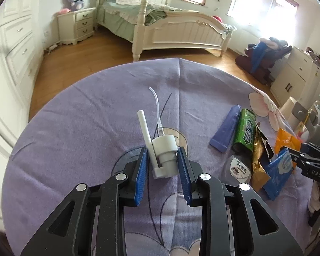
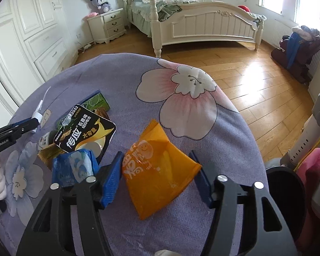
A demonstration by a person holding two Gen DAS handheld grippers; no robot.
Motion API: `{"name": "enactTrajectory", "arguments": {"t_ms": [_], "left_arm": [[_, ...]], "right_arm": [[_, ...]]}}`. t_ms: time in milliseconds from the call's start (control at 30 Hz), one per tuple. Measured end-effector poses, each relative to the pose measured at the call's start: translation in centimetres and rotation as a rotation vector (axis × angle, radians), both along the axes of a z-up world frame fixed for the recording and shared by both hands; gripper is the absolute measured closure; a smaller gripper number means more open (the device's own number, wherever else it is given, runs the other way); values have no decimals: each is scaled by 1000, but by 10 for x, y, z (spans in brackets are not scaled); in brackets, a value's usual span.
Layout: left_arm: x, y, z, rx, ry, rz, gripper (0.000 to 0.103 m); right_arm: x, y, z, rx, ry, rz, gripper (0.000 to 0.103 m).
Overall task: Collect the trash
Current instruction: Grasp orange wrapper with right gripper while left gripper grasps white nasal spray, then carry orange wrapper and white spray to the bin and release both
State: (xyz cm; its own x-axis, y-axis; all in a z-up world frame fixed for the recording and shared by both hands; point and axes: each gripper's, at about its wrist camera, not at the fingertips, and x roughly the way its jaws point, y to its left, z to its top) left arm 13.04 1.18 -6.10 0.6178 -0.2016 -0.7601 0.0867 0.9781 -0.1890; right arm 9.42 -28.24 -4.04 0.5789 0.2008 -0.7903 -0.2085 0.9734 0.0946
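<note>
Purple floral cloth [image 1: 74, 128], white pump nozzle [image 1: 163, 155] between left fingers [image 1: 142, 164], orange wrapper [image 2: 157, 170] between right fingers [image 2: 112, 175], both spread.

Right gripper [image 2: 157, 176] straddles orange wrapper [image 2: 157, 170] on purple floral cloth [image 2: 202, 115], jaws apart.

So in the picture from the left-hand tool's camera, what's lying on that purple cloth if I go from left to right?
White spray pump between the left gripper fingers → purple-blue flat wrapper → green gum packet → orange wrapper → the right gripper coming in at the edge. The gold and blue wrappers overlap, so I skip them.
</note>
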Motion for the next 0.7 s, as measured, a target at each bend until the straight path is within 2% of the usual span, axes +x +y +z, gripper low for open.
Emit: {"name": "enactTrajectory", "arguments": {"t_ms": [33, 67, 200, 267, 467, 600, 700], "left_arm": [[-2, 0, 1, -11, -4, -11, 74], [-4, -1, 2, -23, -12, -24, 74], [-20, -7, 10, -78, -55, -63, 74], [-30, -17, 19, -66, -89, -82, 74], [-61, -75, 58, -4, -222, -203, 74], [-76, -113, 78, -23, -280, -276, 74], [-82, -141, 85, -64, -279, -314, 74]], "right_arm": [[-2, 1, 1, -7, -7, 0, 63], [-3, 2, 1, -12, -11, 5, 65], [-15, 4, 6, -14, -43, 8, 66], [-22, 1, 12, 1, -70, -4, 66], [-62, -9, 43, 3, -231, -23, 66], [-90, -19, 62, -8, -341, -49, 66], [-110, -26, 71, -36, -410, -92, 66]]}}
